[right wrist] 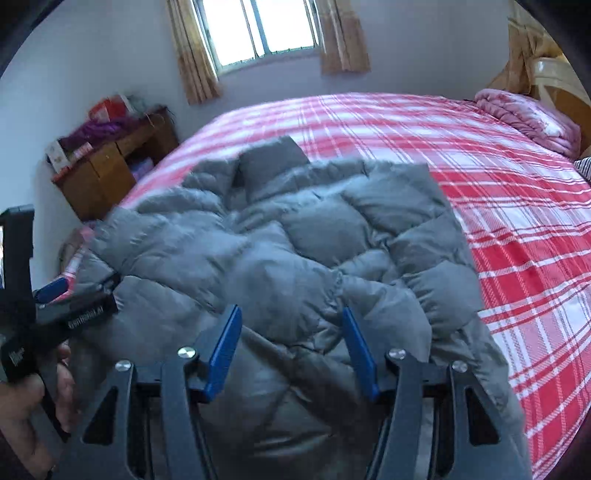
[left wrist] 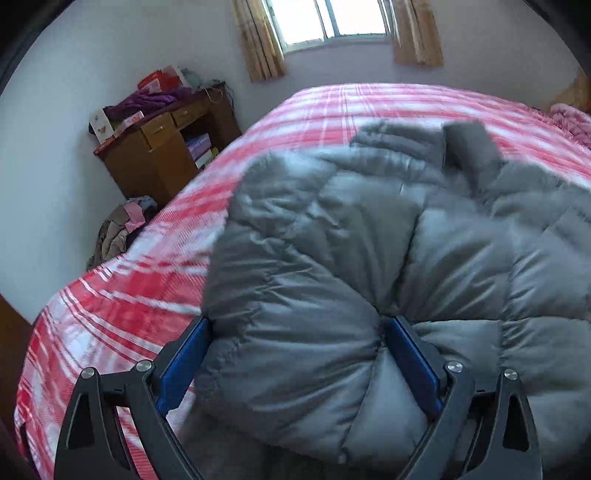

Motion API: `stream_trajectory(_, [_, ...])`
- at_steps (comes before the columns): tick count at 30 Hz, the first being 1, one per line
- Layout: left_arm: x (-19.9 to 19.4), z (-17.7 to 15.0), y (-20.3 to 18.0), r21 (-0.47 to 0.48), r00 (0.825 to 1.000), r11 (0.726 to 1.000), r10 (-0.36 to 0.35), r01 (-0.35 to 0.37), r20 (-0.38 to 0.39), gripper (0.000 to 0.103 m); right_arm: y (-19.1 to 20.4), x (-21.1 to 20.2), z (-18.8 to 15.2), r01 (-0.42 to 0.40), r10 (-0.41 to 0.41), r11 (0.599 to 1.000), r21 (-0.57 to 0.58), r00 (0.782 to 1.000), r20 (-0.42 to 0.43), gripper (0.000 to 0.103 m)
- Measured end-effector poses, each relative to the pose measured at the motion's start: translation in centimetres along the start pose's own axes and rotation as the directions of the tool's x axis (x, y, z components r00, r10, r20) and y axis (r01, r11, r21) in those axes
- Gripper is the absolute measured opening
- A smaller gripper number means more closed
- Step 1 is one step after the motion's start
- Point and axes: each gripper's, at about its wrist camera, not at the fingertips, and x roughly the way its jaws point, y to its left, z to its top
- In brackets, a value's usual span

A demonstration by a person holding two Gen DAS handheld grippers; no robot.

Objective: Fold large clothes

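On the near half of the bed (left wrist: 122,295), seen from the left wrist: grey quilted jacket (left wrist: 369,229) spread over the red-and-white plaid cover, one thick puffy fold bulging up at the bed's front edge. Left gripper (left wrist: 295,325) clenched wide around that fold, blue pads (left wrist: 184,362) pressing into either side, creases running out from the pad on the right. Darker collar (left wrist: 469,147) standing up at the far end of the jacket, toward the middle of the bed. Off the bed's left side, a wooden desk (left wrist: 159,155) piled with boxes and purple cloth, and a heap of clothes (left wrist: 118,229) on the floor against the bed. Beyond the bed's far edge, a bright window (left wrist: 332,18) with tan curtains (left wrist: 258,44). Much of this view smeared by blur.

Over the same front edge of the bed (right wrist: 517,221), seen from the right wrist: right gripper (right wrist: 291,314) released, jaws apart, pads clear of the cloth, jacket (right wrist: 277,240) lying slack beneath and between them. Jacket covering the left half of the bed, collar (right wrist: 269,162) pointing to the far side, right half of the plaid cover bare. At the bed's left front corner, left gripper (right wrist: 74,295) against the jacket's edge, a hand (right wrist: 22,398) wrapped round its handle. At the bed's far right corner, a folded pink blanket (right wrist: 528,118) beside a pale headboard (right wrist: 554,85). Desk (right wrist: 99,177) left of the bed, window (right wrist: 258,29) behind it.
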Motion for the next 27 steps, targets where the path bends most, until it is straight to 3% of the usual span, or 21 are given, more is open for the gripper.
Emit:
stream_trajectory(8, [1.3,-0.7,0.3,-0.016,0.999,1.000,-0.006,0.006,-0.040,0.102,0.2,2.5,-1.7,0.056,-0.057,0.995,-0.078,0.998,-0.021,0.060])
stream_trajectory(19, [1.7,-0.7,0.1,-0.008,0.999,1.000,0.000,0.000,-0.054,0.102,1.0,3.2,-2.0,0.118,-0.123,0.984,-0.132,0.992,-0.034,0.060])
stream_trajectory(22, [0.4,-0.1,1.3,-0.002,0.996,1.000,-0.003,0.003,-0.090,0.102,1.3,3.1,-2.0,0.138,-0.145,0.976,-0.168,0.989,-0.034,0.060])
stream_trajectory(25, [-3.6,1.6,4.0,-0.043,0.999,0.999,-0.032,0.032,-0.009,0.102,1.0,0.9,-1.1,0.113,-0.120,0.981,-0.156,0.992,-0.033,0.060])
stream_trajectory(27, [-5.4,3.4,5.2,-0.072,0.998,0.996,-0.043,0.047,0.052,0.102,0.7,-1.7,0.1,0.122,-0.118,0.987,-0.104,0.992,0.044,0.060])
